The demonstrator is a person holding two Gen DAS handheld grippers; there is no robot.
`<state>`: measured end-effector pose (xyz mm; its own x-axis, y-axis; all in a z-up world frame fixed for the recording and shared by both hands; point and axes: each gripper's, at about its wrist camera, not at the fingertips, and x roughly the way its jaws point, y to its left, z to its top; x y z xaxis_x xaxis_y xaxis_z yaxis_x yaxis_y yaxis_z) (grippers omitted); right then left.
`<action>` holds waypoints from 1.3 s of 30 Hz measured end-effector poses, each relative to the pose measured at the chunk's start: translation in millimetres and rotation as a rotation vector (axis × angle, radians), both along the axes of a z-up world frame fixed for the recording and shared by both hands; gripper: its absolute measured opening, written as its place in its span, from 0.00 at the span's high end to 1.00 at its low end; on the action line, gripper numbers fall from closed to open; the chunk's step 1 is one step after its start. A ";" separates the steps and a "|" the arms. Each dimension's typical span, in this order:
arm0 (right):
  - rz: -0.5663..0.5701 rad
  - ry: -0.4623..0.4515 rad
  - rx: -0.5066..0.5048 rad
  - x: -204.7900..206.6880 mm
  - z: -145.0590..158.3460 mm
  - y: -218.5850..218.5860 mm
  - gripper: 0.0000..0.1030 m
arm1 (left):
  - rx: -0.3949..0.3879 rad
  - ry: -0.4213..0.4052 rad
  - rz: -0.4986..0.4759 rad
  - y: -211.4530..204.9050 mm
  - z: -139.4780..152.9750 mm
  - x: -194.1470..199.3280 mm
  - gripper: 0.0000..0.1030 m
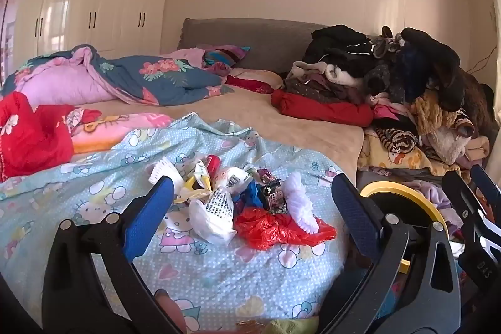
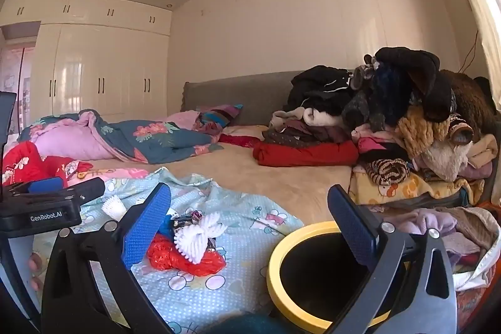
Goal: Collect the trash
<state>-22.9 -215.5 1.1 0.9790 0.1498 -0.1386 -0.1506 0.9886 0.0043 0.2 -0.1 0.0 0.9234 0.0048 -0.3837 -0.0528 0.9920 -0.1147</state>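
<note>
L gripper (image 1: 252, 202) hangs w/ jaws spread wide, nothing between them, over the trash pile on the Hello Kitty sheet (image 1: 219, 271). R gripper (image 2: 249, 216) also spread wide & empty, above the yellow-rimmed bin (image 2: 275, 265) just beside the bed edge. Pile: red plastic bag (image 1: 275, 229), white foam netting (image 1: 300, 205), white printed bag (image 1: 213, 216), red can (image 1: 213, 163) at back. Farther: floral quilt (image 1: 150, 77), clothes heap (image 1: 391, 83), grey headboard (image 1: 250, 36), wardrobe (image 1: 94, 5).
</note>
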 end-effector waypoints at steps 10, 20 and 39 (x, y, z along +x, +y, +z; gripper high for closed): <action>0.003 -0.004 0.006 -0.7 3.9 0.3 0.05 | 0.003 -0.018 -0.003 -0.6 1.4 -2.7 0.10; 0.003 -0.004 0.006 -1.3 2.4 0.6 0.05 | 0.000 -0.018 -0.003 -0.3 -0.2 -1.8 0.10; 0.010 0.001 0.001 -0.8 -0.2 6.8 0.05 | -0.001 -0.019 -0.005 -3.1 0.6 -1.0 0.10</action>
